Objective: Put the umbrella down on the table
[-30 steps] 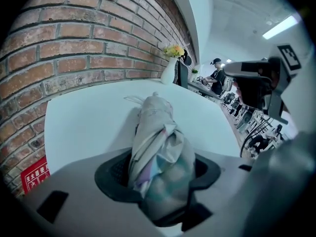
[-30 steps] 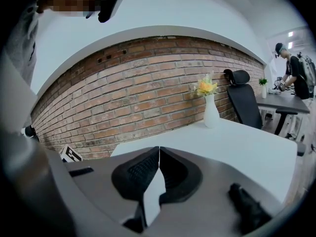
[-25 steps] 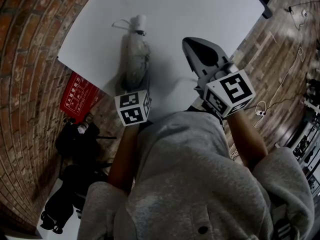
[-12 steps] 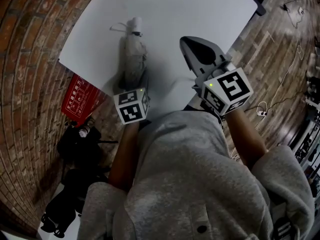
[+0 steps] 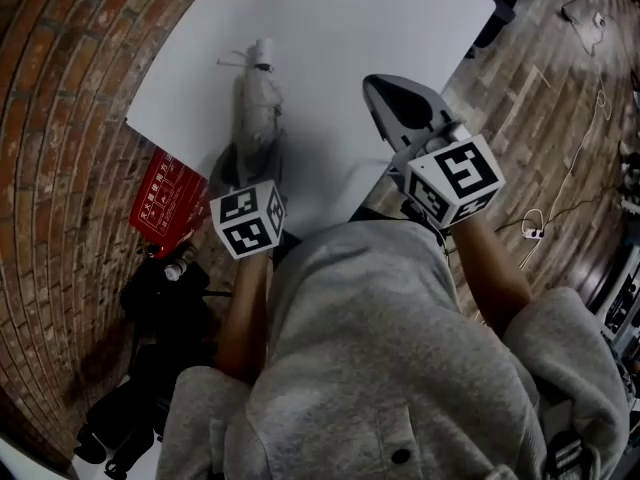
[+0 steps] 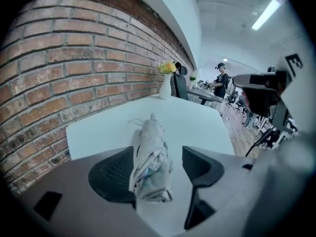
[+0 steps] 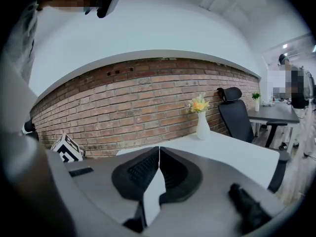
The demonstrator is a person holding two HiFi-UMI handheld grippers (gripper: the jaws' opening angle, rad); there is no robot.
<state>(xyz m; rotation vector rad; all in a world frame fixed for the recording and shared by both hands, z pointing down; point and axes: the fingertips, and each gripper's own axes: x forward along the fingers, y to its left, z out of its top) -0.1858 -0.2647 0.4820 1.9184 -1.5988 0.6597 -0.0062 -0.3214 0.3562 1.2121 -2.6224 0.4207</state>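
The folded grey umbrella (image 5: 255,108) lies flat on the white table (image 5: 340,28) near its left edge, handle and strap pointing away from me. My left gripper (image 5: 245,158) hovers over the umbrella's near end with its jaws wide open. In the left gripper view the umbrella (image 6: 150,157) shows between the pads of the left gripper (image 6: 158,169), and they do not press on it. My right gripper (image 5: 385,93) hangs over the table to the right, shut and empty. In its own view the right gripper (image 7: 159,154) has its pads together.
A red sign (image 5: 160,200) and black bags (image 5: 160,288) lie on the floor by the brick wall at the left. A white vase with yellow flowers (image 7: 201,117) stands at the table's far end, beside a black office chair (image 7: 237,115). A person (image 6: 220,80) stands at distant desks.
My left gripper has let go of the umbrella, drawn back toward me and risen; the umbrella stays on the table. The right gripper has shifted slightly, still shut.
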